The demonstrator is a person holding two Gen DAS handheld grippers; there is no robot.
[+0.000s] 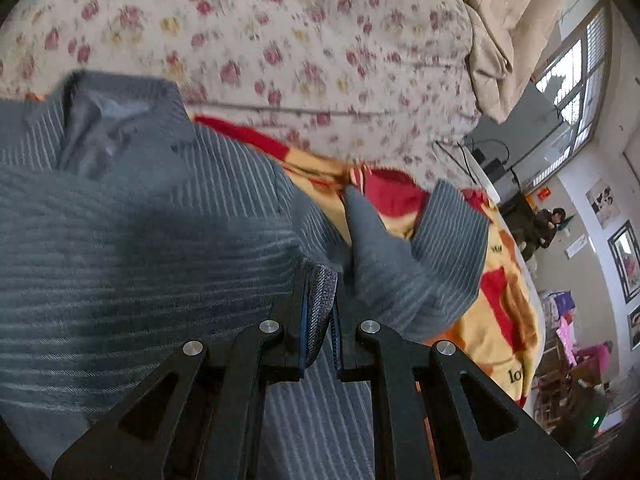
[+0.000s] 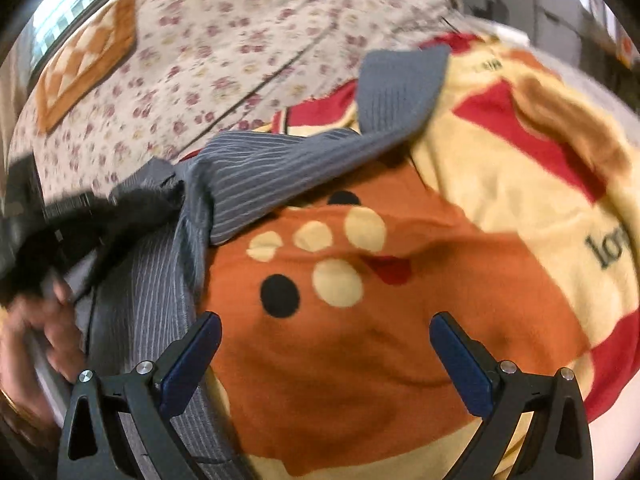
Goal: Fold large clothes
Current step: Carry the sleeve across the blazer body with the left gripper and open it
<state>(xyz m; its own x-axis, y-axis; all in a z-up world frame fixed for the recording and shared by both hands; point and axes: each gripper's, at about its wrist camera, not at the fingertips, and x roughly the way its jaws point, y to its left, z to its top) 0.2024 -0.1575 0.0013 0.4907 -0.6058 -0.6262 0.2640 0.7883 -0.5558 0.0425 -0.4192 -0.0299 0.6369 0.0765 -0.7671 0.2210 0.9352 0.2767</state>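
Note:
A large grey striped garment [image 1: 140,220] lies on the bed, its collar [image 1: 100,120] towards the upper left in the left wrist view. My left gripper [image 1: 322,284] is shut on a bunched fold of its grey cloth. One sleeve [image 1: 448,240] trails off to the right. In the right wrist view the same garment [image 2: 256,168] sits at the left, its sleeve cuff [image 2: 400,88] reaching up and right. My right gripper [image 2: 326,356] hangs open over the orange blanket with nothing between its fingers. A blurred hand [image 2: 32,332] and a black tool show at the left edge.
A cartoon blanket [image 2: 500,200] in yellow, red and orange lies under the garment. Beyond it spreads a floral sheet [image 1: 280,40] with an orange checked cushion [image 2: 84,64]. A beige cloth [image 1: 500,20], a window [image 1: 576,80], a seated person [image 1: 548,224] and room clutter fill the right side.

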